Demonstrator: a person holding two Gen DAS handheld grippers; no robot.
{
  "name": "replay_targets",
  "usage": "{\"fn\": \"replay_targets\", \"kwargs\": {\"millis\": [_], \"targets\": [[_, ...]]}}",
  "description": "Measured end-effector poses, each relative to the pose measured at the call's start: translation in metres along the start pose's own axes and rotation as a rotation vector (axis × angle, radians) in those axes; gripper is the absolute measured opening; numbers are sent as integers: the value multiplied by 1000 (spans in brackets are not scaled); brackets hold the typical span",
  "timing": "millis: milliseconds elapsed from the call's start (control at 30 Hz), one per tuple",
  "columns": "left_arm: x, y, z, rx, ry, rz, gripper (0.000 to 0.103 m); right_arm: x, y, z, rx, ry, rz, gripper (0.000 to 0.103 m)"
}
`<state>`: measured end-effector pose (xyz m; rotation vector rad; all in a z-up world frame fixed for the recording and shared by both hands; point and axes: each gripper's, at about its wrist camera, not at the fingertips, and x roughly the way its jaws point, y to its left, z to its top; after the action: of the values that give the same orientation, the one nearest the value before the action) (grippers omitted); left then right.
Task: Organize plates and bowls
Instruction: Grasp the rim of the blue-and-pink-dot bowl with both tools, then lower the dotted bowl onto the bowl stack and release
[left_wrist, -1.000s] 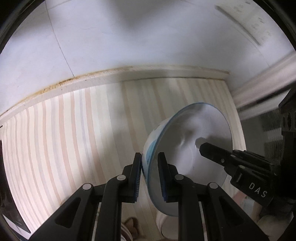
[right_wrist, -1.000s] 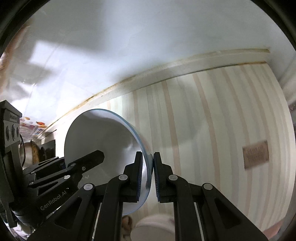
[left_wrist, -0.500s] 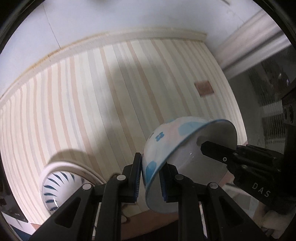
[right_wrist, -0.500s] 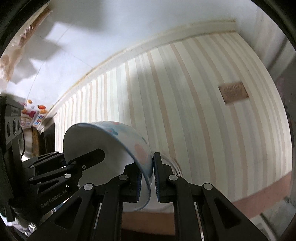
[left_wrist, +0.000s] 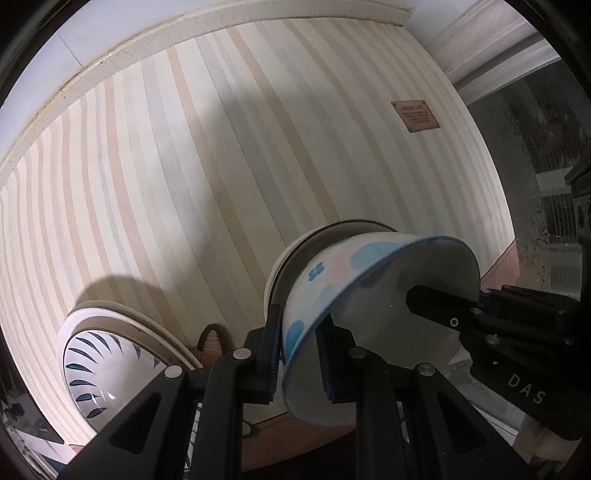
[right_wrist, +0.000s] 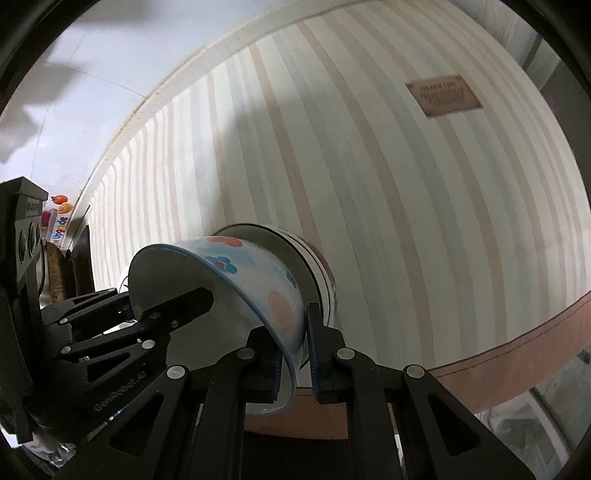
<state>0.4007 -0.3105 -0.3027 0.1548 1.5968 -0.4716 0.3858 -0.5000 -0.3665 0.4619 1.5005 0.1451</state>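
Note:
Both grippers hold one white bowl with blue and pink flowers (left_wrist: 332, 280), tilted on its side. My left gripper (left_wrist: 297, 350) is shut on its near rim; the right gripper's finger (left_wrist: 443, 306) reaches into the bowl from the right. In the right wrist view my right gripper (right_wrist: 295, 350) is shut on the opposite rim of the bowl (right_wrist: 255, 280), with the left gripper (right_wrist: 159, 314) at the left. Right behind the bowl is a second white bowl (right_wrist: 317, 273), also seen in the left wrist view (left_wrist: 314, 240). A plate with blue leaf marks (left_wrist: 103, 362) lies at lower left.
The striped tablecloth (left_wrist: 221, 147) covers the table, with a brown label (left_wrist: 415, 115) at far right. The table's brown front edge (right_wrist: 517, 339) runs at the lower right. A white wall (right_wrist: 92, 74) backs the table. Clutter stands at far left (right_wrist: 59, 218).
Both grippers have carried the bowl down and towards the table, tipping it from upright-facing to on its side. The second bowl and the leaf plate have come into view.

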Motion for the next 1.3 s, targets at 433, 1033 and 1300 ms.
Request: {"fn": "replay_targets", "kwargs": {"millis": [433,1033,1300], "targets": [[8,-6,3,17,44,15,16,4,-6,5,52,31,27,16],[-7,-12,2,75,-8,108,17,-3,-12,0,55,22,40,15],[-28,-9,-11,56,-54,99,17,-10,-11,-2,61,-7,36,16]]}}
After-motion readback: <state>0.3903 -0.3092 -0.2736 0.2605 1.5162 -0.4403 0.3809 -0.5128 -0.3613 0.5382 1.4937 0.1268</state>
